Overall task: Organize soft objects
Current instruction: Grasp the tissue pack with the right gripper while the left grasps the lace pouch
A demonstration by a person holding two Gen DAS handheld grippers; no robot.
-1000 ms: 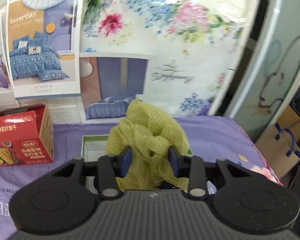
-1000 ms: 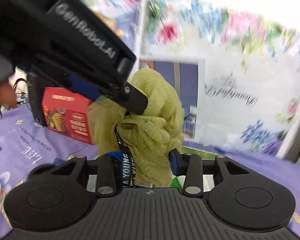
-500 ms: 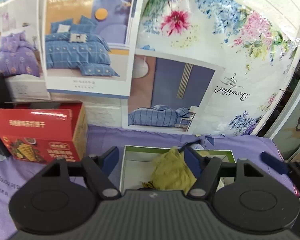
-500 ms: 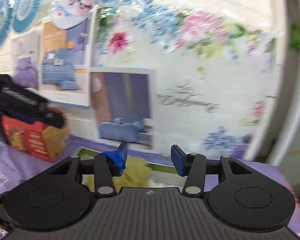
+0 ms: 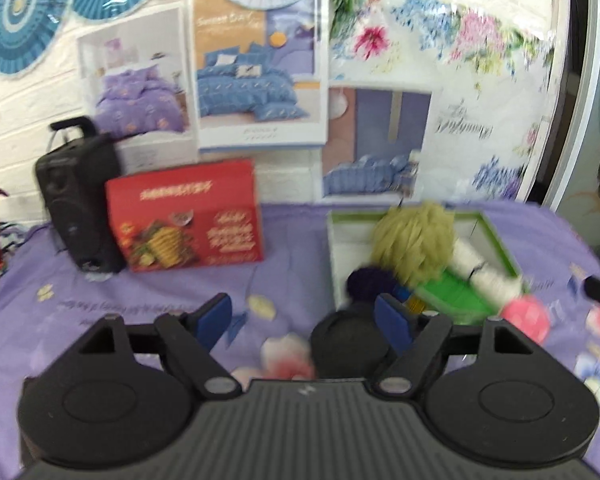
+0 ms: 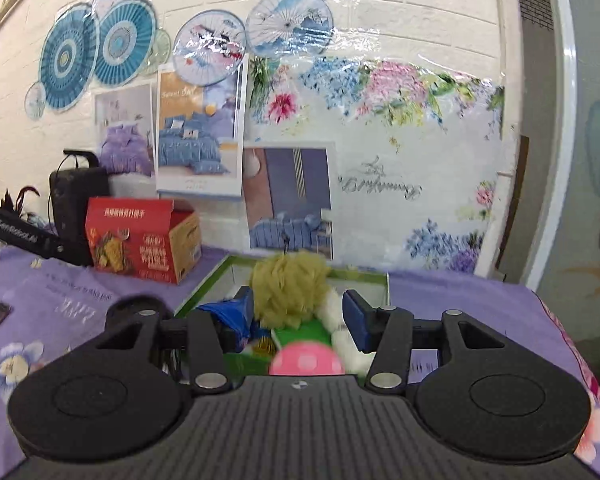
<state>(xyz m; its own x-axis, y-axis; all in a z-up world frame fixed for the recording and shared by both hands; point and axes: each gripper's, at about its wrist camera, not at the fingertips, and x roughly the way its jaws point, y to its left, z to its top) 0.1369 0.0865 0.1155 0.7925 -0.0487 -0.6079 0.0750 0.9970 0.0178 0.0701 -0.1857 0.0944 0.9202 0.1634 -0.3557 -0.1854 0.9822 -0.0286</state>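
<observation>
**Yellow-green puff lies in the green-edged box, both claws wide and empty**

The yellow-green mesh puff [image 5: 414,242] sits inside the shallow white box with the green rim [image 5: 500,236], ahead and to the right of the left gripper [image 5: 306,318]. Beside it in the box lie a white fluffy piece [image 5: 484,270], a dark purple soft thing [image 5: 366,280] and a flat green item [image 5: 448,288]; a pink dotted ball [image 6: 306,362] rests at the box's near edge.

In the right wrist view the puff appears straight ahead of the right gripper [image 6: 298,312], just past its blue fingertips [image 6: 356,312], with the ball close under the claw.

Both claws stand spread wide, jaws holding nothing.

Ahead and to the left of the left gripper, a red carton [image 5: 186,216] stands on the purple flowered cloth [image 5: 140,292], with a black speaker [image 5: 78,204] touching its left side. Bedding posters [image 6: 200,136] and paper fans [image 6: 96,50] cover the brick wall behind.
</observation>
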